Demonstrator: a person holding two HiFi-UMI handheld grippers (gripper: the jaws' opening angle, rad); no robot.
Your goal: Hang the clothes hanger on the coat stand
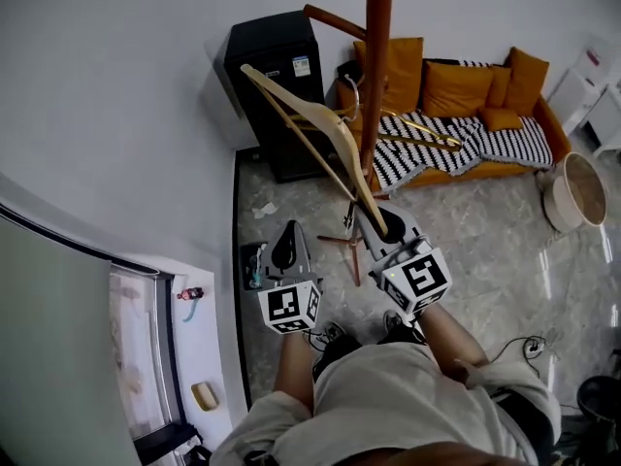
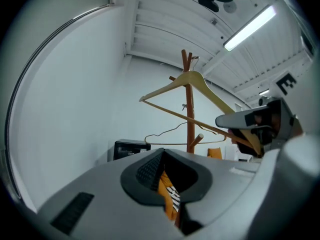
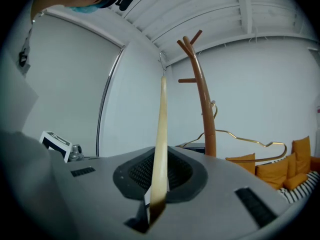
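Right gripper (image 3: 152, 204) pinches wooden hanger (image 3: 161, 134) by one arm tip only, left gripper (image 2: 167, 194) closed and empty; hanger may pivot, its hook (image 3: 161, 59) missing coat stand (image 3: 204, 109).

Head view sits up top and points almost straight down, so the left gripper (image 1: 285, 249) and right gripper (image 1: 386, 227) are close under the lens, with the floor (image 1: 475, 250) and sofa (image 1: 456, 90) way below. The left gripper view rides right behind its own jaws and tilts up at the ceiling (image 2: 170, 29). It has the coat stand (image 2: 190, 119) a bit off ahead and the right gripper poking in at its right edge. The right gripper view aims up too, with the hanger (image 3: 161, 134) running away from the lens. All three views share the coat stand and hanger, and the sofa also shows low right in the right gripper view.
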